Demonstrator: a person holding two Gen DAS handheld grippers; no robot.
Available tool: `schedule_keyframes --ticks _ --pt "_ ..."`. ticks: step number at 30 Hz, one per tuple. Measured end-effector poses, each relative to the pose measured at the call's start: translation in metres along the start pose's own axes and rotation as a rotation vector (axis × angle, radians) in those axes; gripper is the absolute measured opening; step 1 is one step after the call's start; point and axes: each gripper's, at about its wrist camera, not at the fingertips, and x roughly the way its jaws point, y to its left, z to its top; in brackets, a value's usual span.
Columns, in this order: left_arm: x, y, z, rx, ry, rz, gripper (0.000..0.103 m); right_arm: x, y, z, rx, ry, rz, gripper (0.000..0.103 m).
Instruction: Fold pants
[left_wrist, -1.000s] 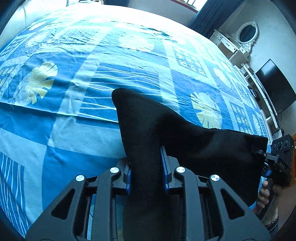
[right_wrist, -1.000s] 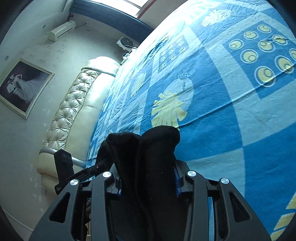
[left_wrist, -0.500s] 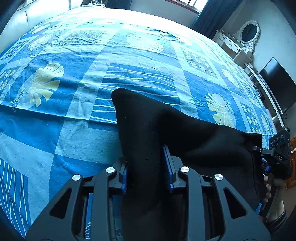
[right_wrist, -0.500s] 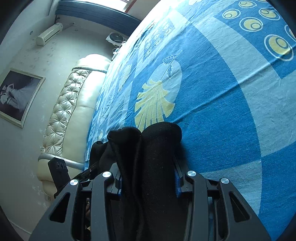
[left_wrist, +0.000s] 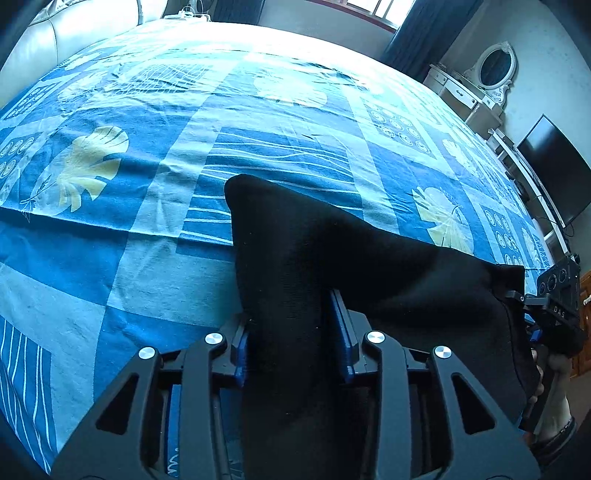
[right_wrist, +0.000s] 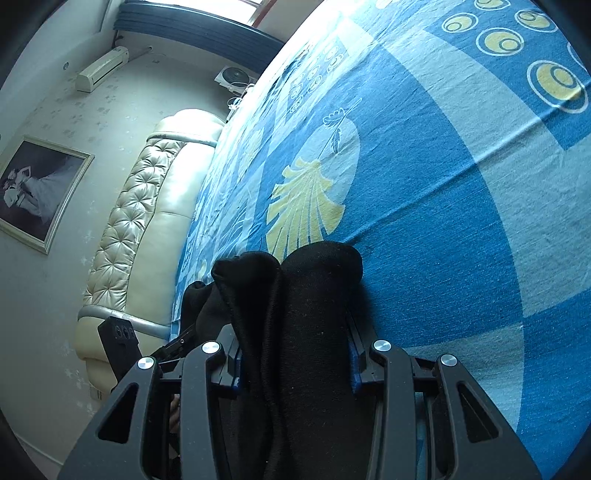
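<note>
Left gripper (left_wrist: 293, 341) jaws opening around soft black knit pants (left_wrist: 332, 258), right gripper (right_wrist: 293, 358) jaws clamping bunched folds

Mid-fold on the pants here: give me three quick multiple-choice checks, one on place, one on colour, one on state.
1. Where is the dark TV screen in the left wrist view?
A. right edge
B. left edge
C. bottom centre

2. What colour are the pants?
A. red
B. black
C. white

3. What is between the right tool's fingers?
A. nothing
B. a pillow
C. bunched pants fabric

Answers:
1 A, it stands past the bedsheet, below the oval mirror.
2 B, the cloth is black against the blue sheet in both views.
3 C, dark fabric fills the gap; the left tool is opening with cloth between its fingers too.
</note>
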Motion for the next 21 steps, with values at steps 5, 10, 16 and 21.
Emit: schedule_keyframes --ticks 5,10,16,21 --pt "0.001 0.001 -0.001 -0.004 -0.003 -0.002 0.038 -0.001 -0.002 0.000 -0.004 -0.005 0.005 0.039" --pt "0.001 0.001 -0.001 -0.002 -0.004 0.000 0.039 -0.002 -0.002 0.001 -0.006 -0.008 0.008 0.039" --pt "0.001 0.001 -0.001 0.000 -0.006 0.009 0.043 -0.002 -0.002 0.001 -0.006 -0.009 0.018 0.043" --pt "-0.014 0.009 -0.009 -0.020 0.012 -0.095 0.065 -0.011 0.003 0.002 0.007 0.004 0.034 0.057"
